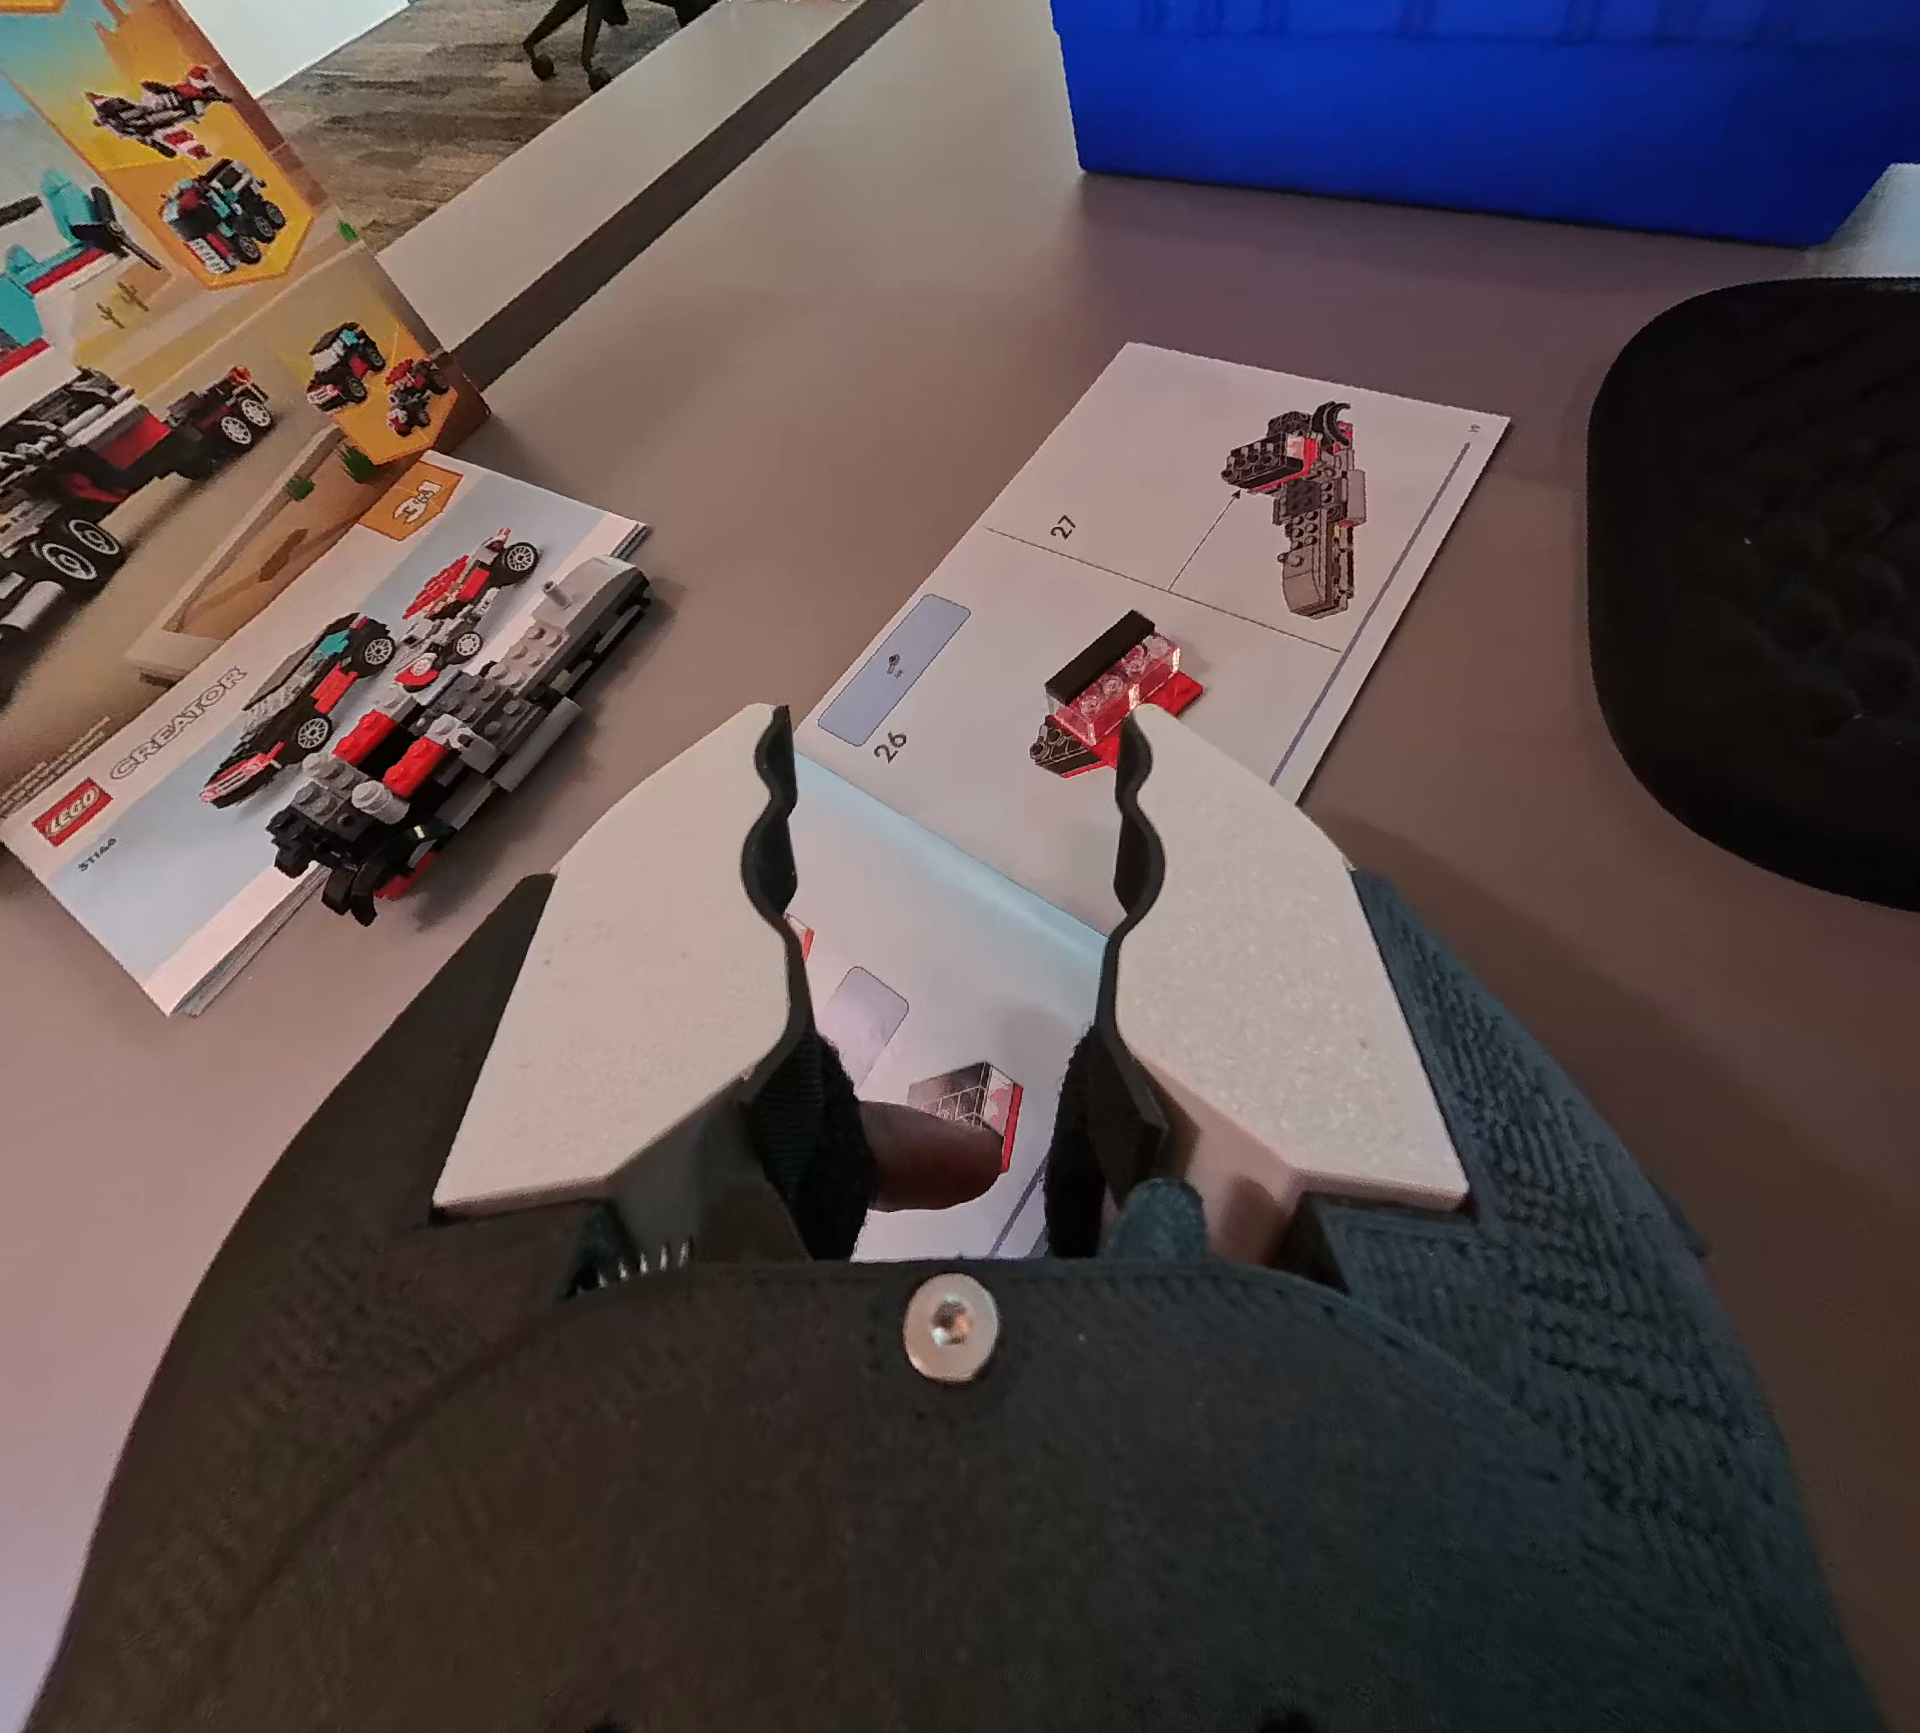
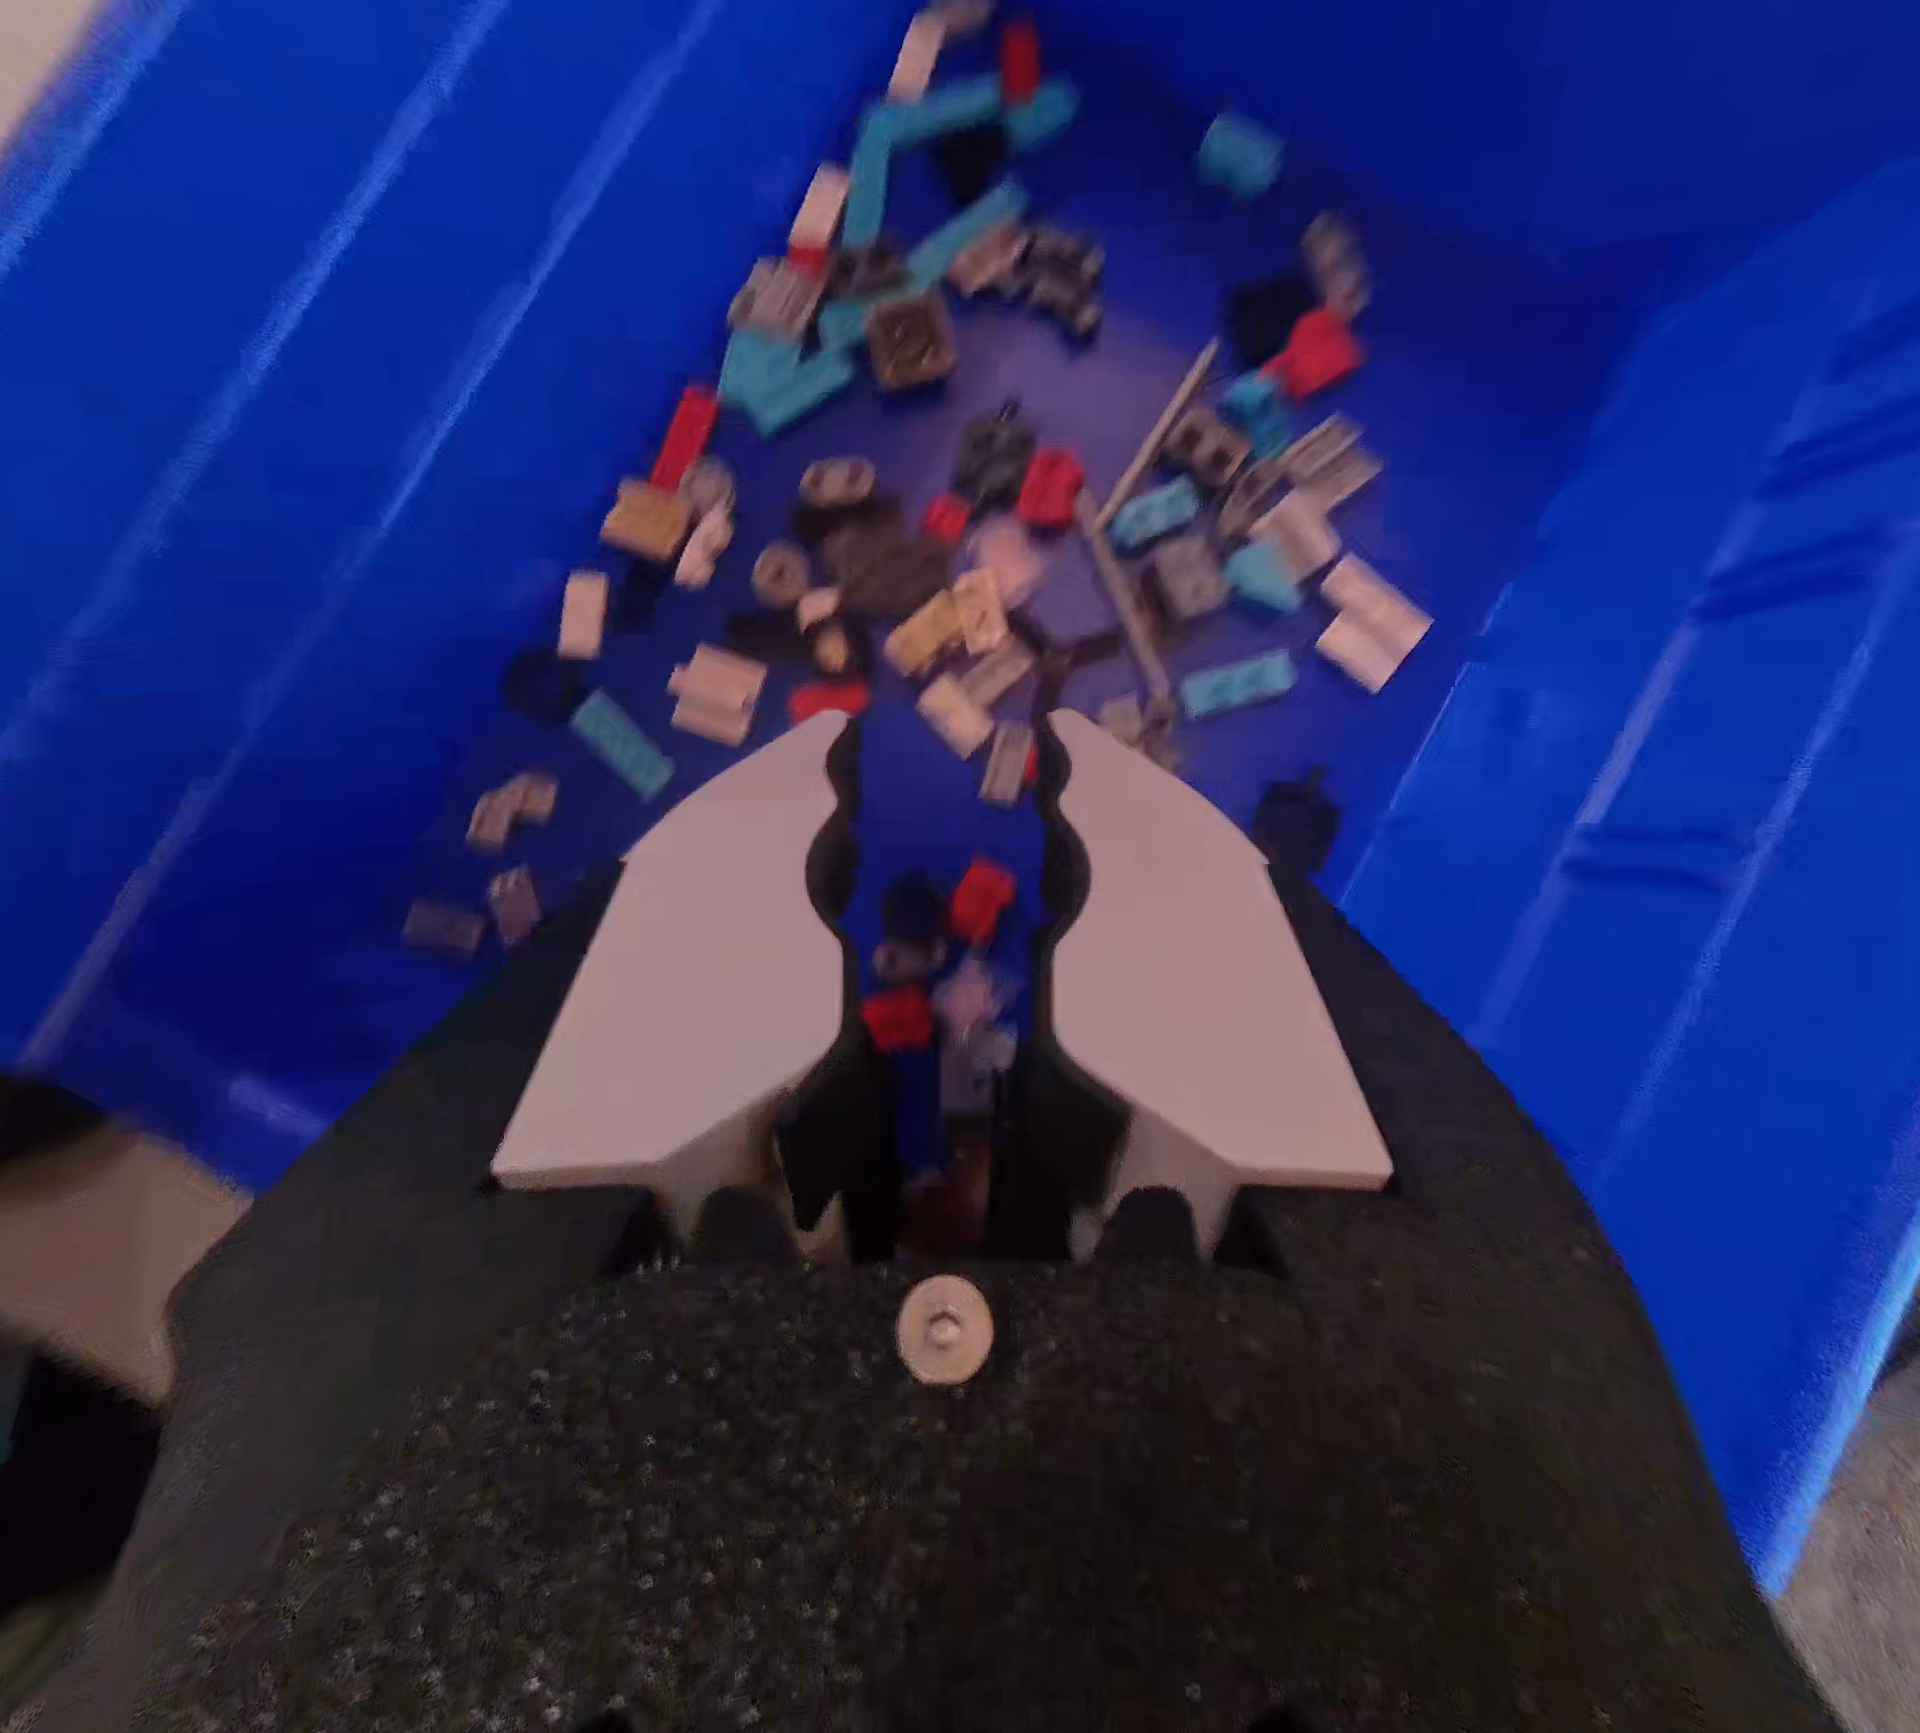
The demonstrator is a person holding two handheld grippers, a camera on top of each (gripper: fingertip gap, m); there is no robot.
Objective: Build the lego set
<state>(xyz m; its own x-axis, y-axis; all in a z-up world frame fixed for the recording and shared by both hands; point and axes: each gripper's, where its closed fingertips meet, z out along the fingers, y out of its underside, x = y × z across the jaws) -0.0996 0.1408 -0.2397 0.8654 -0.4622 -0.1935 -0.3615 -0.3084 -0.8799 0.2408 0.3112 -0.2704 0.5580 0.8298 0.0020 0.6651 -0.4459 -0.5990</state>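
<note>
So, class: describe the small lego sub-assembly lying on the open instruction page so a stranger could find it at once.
Start at the open instruction booklet on the grey table, in front of the blue bin. On its near panel, just beyond the left gripper, sits the small sub-assembly. Unlike the printed drawings around it, it is real: red plate, clear studs, black top.

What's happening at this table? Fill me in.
A person is building a Lego set with two handheld grippers. The left gripper hovers open over the open instruction booklet, where a small red, black and clear sub-assembly sits. A larger part-built model rests on a closed booklet. The right gripper, open and empty, reaches into the blue bin above the loose Lego pieces.
</note>
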